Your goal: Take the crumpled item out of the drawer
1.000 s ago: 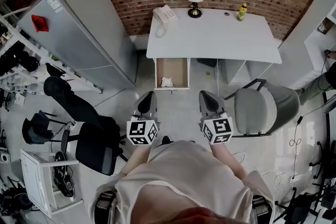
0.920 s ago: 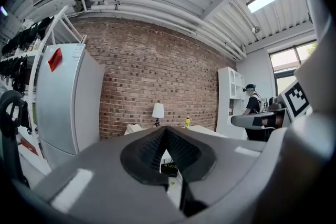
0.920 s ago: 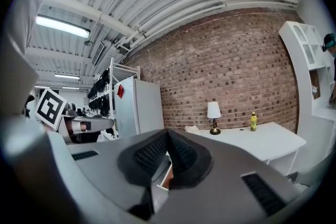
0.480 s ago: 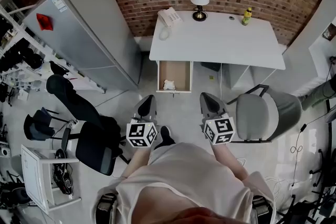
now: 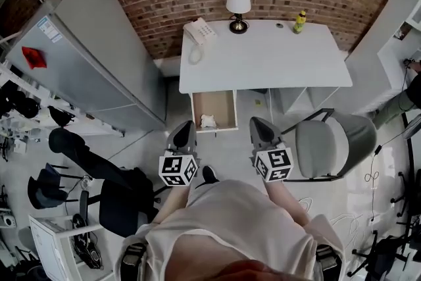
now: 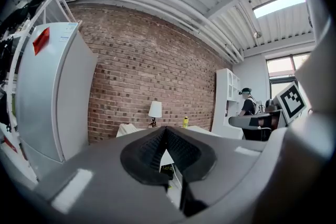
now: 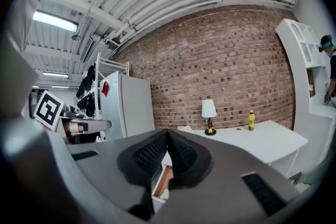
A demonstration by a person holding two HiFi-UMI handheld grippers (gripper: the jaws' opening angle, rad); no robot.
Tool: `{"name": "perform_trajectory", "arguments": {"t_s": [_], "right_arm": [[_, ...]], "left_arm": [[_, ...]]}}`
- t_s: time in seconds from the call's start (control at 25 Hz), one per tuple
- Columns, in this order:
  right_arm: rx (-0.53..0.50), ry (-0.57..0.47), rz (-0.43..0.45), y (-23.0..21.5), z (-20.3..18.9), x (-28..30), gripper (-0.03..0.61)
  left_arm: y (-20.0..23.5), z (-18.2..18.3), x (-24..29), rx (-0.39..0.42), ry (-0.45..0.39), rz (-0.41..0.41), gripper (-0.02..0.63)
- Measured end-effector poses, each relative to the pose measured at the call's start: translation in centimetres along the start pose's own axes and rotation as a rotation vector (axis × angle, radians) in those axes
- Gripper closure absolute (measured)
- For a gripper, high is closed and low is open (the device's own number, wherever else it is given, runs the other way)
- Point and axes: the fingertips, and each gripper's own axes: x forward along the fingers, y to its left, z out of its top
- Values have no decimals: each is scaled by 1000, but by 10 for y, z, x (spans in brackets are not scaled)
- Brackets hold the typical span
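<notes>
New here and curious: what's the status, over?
Left gripper, right gripper shut, empty, short of the desk. Crumpled item in open drawer. Chair off right, not blocking.

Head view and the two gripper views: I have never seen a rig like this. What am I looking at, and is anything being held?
There is no robot here. A person stands in a room with a hand-held tool in each hand, the left gripper and the right gripper. The head view looks steeply down from a camera on the person's head. The other two pictures come from a camera on each gripper, looking along its jaws. Both pairs of jaws are together, with nothing between them. Ahead stands a white desk with a lamp, a telephone and a yellow bottle on it. Its drawer is pulled open, and a crumpled item lies inside near the front. Both grippers are short of the drawer, so the item is untouched.
</notes>
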Motion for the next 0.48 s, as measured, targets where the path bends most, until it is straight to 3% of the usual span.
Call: {"name": "perform_trajectory", "arguments": {"t_s": [0.48], "right_arm": [[-15,-5,-103,20,20,114,572]], "left_arm": [[109,21,77,21,19,-111,604]]}}
